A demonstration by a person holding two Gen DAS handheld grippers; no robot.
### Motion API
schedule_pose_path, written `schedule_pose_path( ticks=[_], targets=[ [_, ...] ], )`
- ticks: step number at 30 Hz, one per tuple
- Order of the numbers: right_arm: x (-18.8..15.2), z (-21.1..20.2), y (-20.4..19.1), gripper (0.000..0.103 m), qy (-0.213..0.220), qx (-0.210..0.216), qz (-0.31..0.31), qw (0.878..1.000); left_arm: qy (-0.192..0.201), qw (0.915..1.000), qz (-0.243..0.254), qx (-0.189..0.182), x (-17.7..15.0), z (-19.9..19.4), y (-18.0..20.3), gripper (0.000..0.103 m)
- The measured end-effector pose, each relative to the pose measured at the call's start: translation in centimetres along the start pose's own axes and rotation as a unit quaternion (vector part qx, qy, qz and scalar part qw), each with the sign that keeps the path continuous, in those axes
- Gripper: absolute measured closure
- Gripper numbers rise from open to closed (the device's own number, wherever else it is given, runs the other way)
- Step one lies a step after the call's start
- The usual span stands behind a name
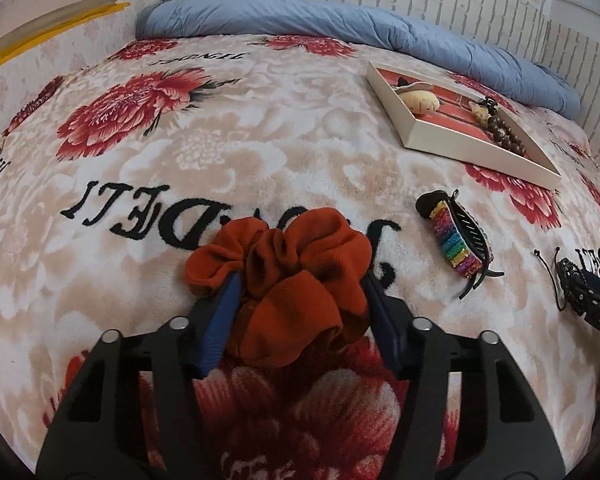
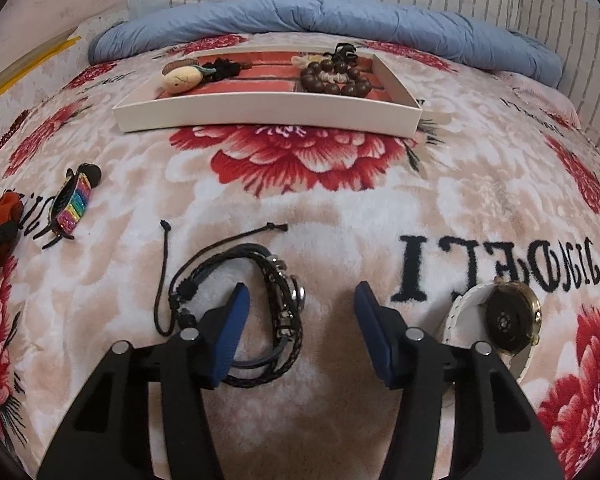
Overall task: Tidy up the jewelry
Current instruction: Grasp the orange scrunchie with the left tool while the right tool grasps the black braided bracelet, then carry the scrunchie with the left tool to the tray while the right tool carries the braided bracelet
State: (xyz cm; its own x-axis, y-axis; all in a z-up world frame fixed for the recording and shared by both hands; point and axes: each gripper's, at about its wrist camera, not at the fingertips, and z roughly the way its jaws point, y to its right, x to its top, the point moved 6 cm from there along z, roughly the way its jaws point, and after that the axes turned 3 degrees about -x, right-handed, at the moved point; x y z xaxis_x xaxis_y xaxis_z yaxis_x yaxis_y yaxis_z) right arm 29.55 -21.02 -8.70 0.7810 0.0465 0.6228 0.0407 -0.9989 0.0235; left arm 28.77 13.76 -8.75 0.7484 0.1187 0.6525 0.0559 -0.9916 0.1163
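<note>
- The bed (image 1: 260, 152), under a flowered blanket, is carrying everything; a blue quilt (image 1: 340, 24) is lying rolled along its far edge at 12 o'clock.
- The white tray (image 2: 260, 114) is sitting at 12 o'clock from the right tool and is already holding a plush charm (image 2: 182, 76) and a wooden bead bracelet (image 2: 334, 78), so I judge the sorting partly done.
- Four pieces are still waiting on the blanket: scrunchie, hair claw, leather bracelet and watch.
- The left tool (image 1: 300, 292) is closing round the orange scrunchie (image 1: 288, 276); its blue pads are sitting against the bunched cloth on both sides, clenched on it as far as I can judge.
- The rainbow hair claw (image 1: 458, 240) is lying at 2 o'clock from that tool, untouched.
- The right tool (image 2: 300, 308) is standing half apart, gripping nothing; its left pad is resting inside the loop of the black leather bracelet (image 2: 276, 300), whose braided side is lying between the pads.
- The white-strapped watch (image 2: 508, 316) is lying at 3 o'clock, just beside the right pad.
</note>
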Motion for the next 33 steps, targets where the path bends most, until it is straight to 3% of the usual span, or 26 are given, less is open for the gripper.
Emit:
schedule_pose_path(
  ticks=[5, 12, 24, 33],
  targets=[
    [0.0, 0.1, 0.1, 0.050, -0.002, 0.005, 0.002, 1.000, 0.001, 1.0000, -0.006, 0.000, 0.1, -0.1, -0.3, 0.065],
    [0.6, 0.2, 0.0, 0.085, -0.006, 0.028, 0.007, 1.000, 0.002, 1.0000, 0.006, 0.003, 0.5, -0.3, -0.1, 0.078],
    [1.5, -1.8, -0.1, 0.085, 0.034, 0.037, -0.003, 0.999, 0.018, 0.9998, 0.004, 0.001, 1.3, -1.5, 0.3, 0.083],
    [4.1, -3.5, 0.8, 0.085, 0.075, 0.054, 0.012, 0.996, 0.054, 0.9982, 0.020, -0.019, 4.1, -3.3, 3.3, 0.083]
  ],
)
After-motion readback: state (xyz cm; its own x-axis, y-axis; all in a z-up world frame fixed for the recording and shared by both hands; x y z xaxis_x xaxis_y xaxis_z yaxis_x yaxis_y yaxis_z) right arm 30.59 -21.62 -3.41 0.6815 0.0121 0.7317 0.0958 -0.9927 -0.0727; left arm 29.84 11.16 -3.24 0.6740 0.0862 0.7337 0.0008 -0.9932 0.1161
